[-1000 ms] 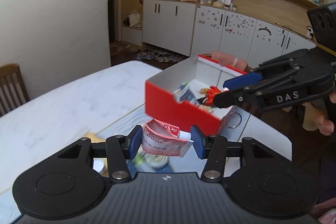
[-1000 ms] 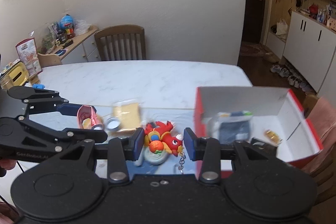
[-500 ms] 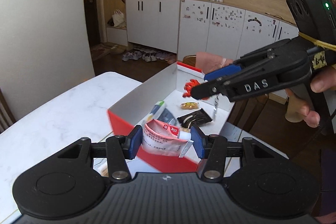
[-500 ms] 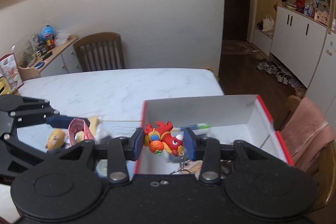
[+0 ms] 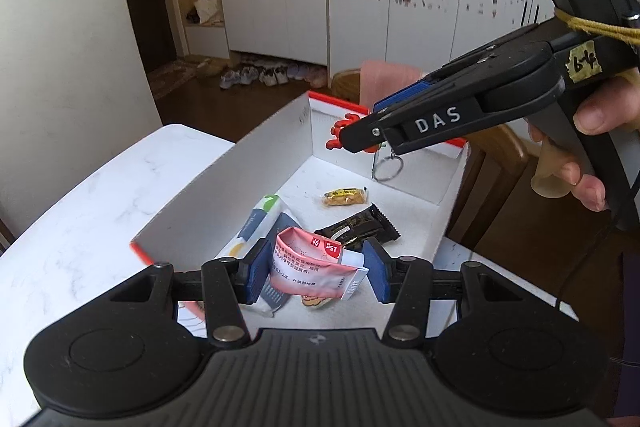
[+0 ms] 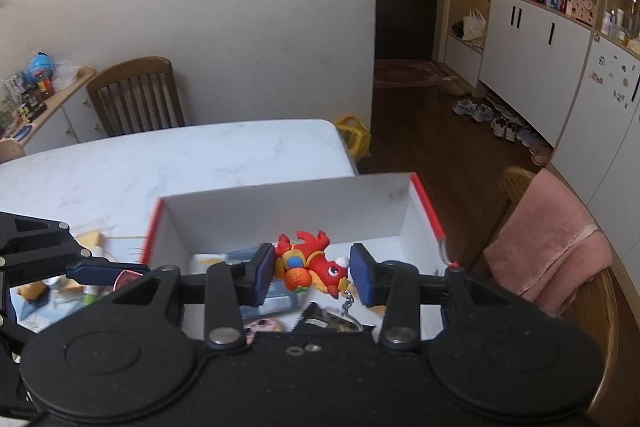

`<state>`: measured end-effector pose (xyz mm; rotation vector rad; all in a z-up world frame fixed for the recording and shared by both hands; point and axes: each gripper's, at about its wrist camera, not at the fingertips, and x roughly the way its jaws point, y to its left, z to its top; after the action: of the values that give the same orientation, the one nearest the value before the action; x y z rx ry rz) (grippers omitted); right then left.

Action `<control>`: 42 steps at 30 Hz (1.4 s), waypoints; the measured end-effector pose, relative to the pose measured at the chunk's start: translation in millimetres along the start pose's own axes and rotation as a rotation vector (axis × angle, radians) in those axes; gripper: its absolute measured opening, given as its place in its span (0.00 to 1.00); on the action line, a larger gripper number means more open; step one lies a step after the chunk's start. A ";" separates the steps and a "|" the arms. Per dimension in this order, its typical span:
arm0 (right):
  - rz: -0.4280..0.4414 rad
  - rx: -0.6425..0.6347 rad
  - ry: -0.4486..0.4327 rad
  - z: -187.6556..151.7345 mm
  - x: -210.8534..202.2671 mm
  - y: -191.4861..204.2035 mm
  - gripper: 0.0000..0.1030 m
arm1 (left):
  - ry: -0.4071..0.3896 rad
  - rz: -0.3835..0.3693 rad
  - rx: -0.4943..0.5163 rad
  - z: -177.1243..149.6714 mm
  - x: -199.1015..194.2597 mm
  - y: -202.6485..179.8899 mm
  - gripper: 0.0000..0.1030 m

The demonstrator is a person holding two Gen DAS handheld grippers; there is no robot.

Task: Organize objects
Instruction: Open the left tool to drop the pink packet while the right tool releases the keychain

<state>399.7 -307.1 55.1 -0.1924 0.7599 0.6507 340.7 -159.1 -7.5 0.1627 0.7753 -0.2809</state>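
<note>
Your hands have moved over the box (image 5: 224, 195); tilted-down jaws grip the pink packet (image 5: 316, 269) and red toy (image 6: 314, 263).

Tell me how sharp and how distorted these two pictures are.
Left wrist view: sharp on the pink packet and box, strong fisheye bending of the cabinets. Right wrist view: red toy fairly sharp, the items low beside the left tool smeared, dark corners from the lens.
</note>
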 end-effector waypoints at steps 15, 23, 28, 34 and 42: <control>-0.010 0.029 0.107 -15.5 62.5 -26.3 0.39 | 0.138 0.006 0.020 10.1 78.4 -12.6 0.48; -0.012 0.023 0.193 -25.6 89.4 -25.7 0.39 | 0.228 0.002 -0.004 4.4 106.5 -6.1 0.48; -0.011 0.050 0.243 -27.4 99.1 -27.4 0.39 | 0.297 -0.016 -0.022 6.1 115.9 -3.5 0.48; -0.013 0.059 0.276 -27.3 102.5 -28.1 0.40 | 0.363 -0.033 0.007 6.4 128.1 -6.2 0.47; -0.003 0.086 0.300 -26.5 102.5 -32.2 0.42 | 0.418 -0.050 -0.008 8.5 136.1 -5.9 0.49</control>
<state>459.5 -293.9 -37.0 -0.2151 1.0736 0.5914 437.0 -192.6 -98.2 0.1972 1.1958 -0.2951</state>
